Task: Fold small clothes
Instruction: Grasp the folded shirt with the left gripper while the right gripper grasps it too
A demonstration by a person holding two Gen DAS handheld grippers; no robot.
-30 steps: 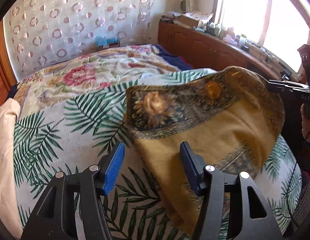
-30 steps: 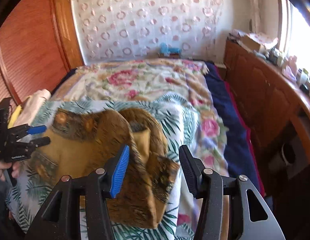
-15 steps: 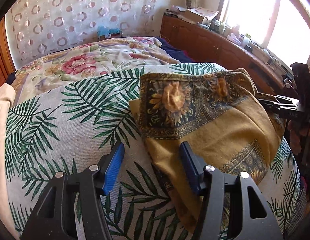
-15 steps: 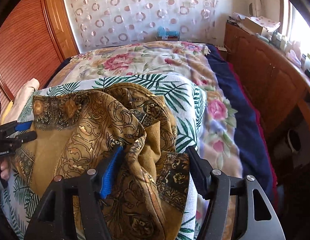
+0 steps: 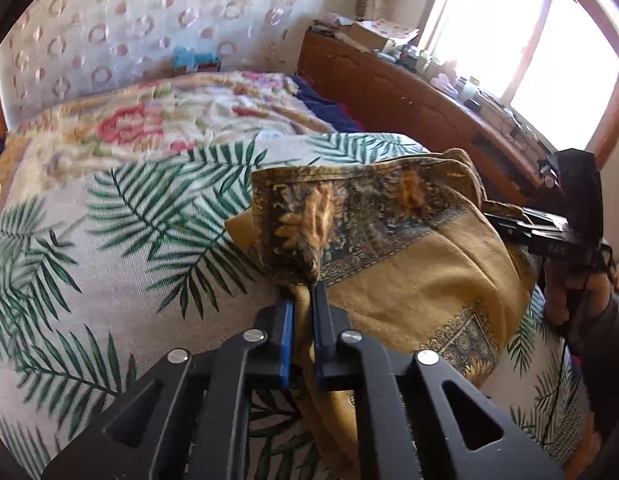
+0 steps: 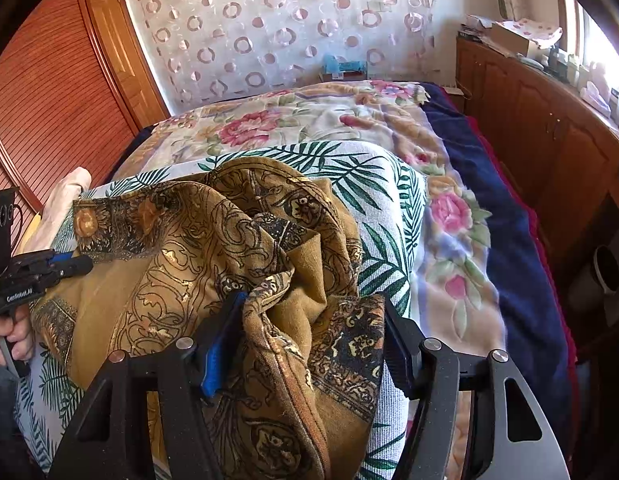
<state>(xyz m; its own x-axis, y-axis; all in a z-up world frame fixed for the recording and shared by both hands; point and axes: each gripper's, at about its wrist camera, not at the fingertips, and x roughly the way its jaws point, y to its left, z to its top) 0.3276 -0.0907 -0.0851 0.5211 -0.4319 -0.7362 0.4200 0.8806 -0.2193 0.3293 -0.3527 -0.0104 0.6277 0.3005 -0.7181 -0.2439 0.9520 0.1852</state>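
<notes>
Pinching a fold of the mustard patterned garment (image 5: 409, 280) is the left claw (image 5: 302, 312), its blue pads nearly together with the fabric bunched up between them, so that's a narrow grip holding cloth. Over on the right wrist view, the right claw (image 6: 309, 336) sits much wider, and a thick rumpled heap of the same garment (image 6: 237, 248) fills the gap between its fingers; the cloth touches the blue pad, but can't tell if it's really clamped or just lying in there. The garment itself is spread across the palm-leaf sheet (image 5: 121, 248) on the bed, with its dark sunflower border on the far edge. Past that sheet there's a floral blanket (image 6: 309, 124) and a navy one (image 6: 521, 248) along the side. A wooden cabinet (image 6: 549, 120) runs under the window, and a curtain with circles (image 6: 289, 20) hangs at the back.
</notes>
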